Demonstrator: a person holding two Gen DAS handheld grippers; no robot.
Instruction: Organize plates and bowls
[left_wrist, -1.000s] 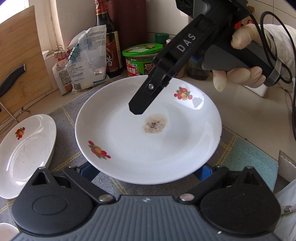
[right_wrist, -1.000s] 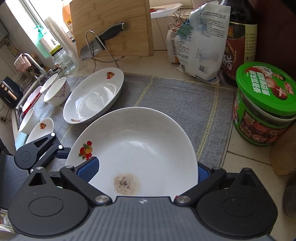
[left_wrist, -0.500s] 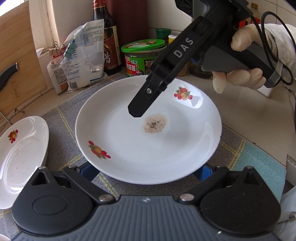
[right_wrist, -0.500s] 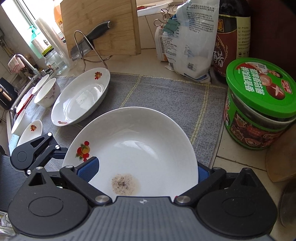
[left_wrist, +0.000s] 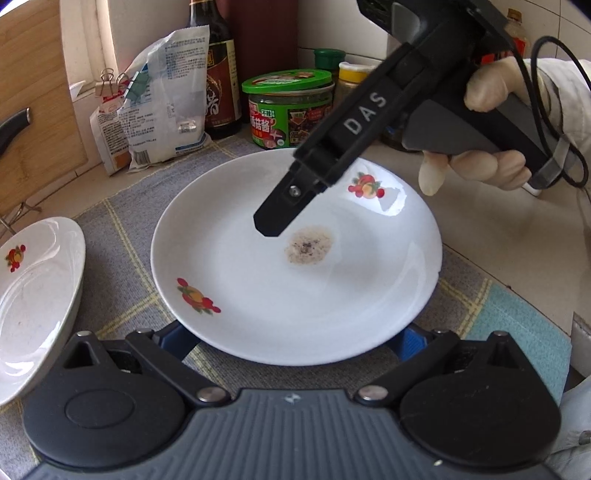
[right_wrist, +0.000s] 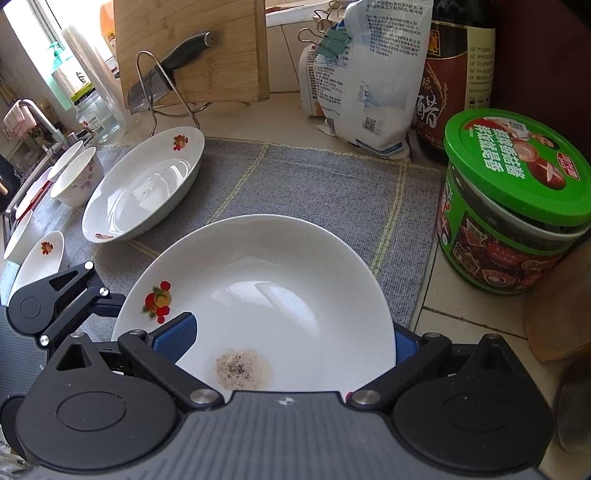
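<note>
A white fruit-patterned plate (left_wrist: 295, 258), marked by a speckled brown residue (left_wrist: 309, 246) near its centre, is shown above the grey checked mat (right_wrist: 314, 184). The plate is flanked on both sides by the blue pads of the left gripper (left_wrist: 293, 341), whose jaws are spread wide; whether the rim is actually gripped cannot be told. The right gripper (right_wrist: 284, 341) is likewise seen with its fingers apart on either side of the plate, and contact cannot be confirmed. In the left wrist view, the right tool is held over the plate by a gloved hand (left_wrist: 476, 155).

Beyond the plate a green-lidded sauce jar (right_wrist: 513, 206), a dark vinegar bottle (right_wrist: 454, 81) and a clipped white bag (right_wrist: 365, 81) are crowded along the wall. Left of the plate a second fruit-patterned dish (right_wrist: 144, 184) is set on the mat, with a flowered bowl (right_wrist: 75, 177) and smaller dishes further left. A cleaver (right_wrist: 166, 74) is racked against a wooden chopping board (right_wrist: 192, 44) behind that dish.
</note>
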